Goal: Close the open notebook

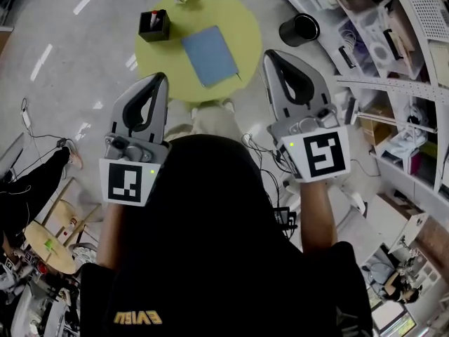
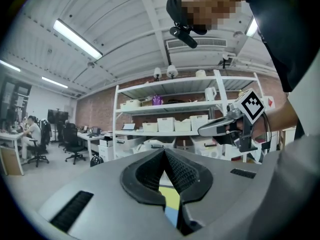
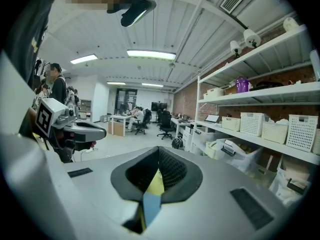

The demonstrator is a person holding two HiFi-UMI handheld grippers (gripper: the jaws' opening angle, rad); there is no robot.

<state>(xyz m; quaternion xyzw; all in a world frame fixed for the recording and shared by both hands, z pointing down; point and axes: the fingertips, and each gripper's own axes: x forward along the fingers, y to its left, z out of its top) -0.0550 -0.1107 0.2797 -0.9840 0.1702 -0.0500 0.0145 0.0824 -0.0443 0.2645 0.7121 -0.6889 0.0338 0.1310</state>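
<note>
Notebook (image 1: 210, 55), blue rectangle, round yellow table (image 1: 242, 21), left gripper (image 1: 162, 78), right gripper (image 1: 271, 55), jaws pressed together

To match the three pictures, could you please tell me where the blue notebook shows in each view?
Head view: notebook, closed, upper centre on the yellow table.
Left gripper view: notebook, a blue sliver at bottom centre, seen through the gap below the shut jaws.
Right gripper view: notebook, a blue sliver likewise at bottom centre.
Shared landmark: the table, yellow just above the blue in both gripper views.
</note>
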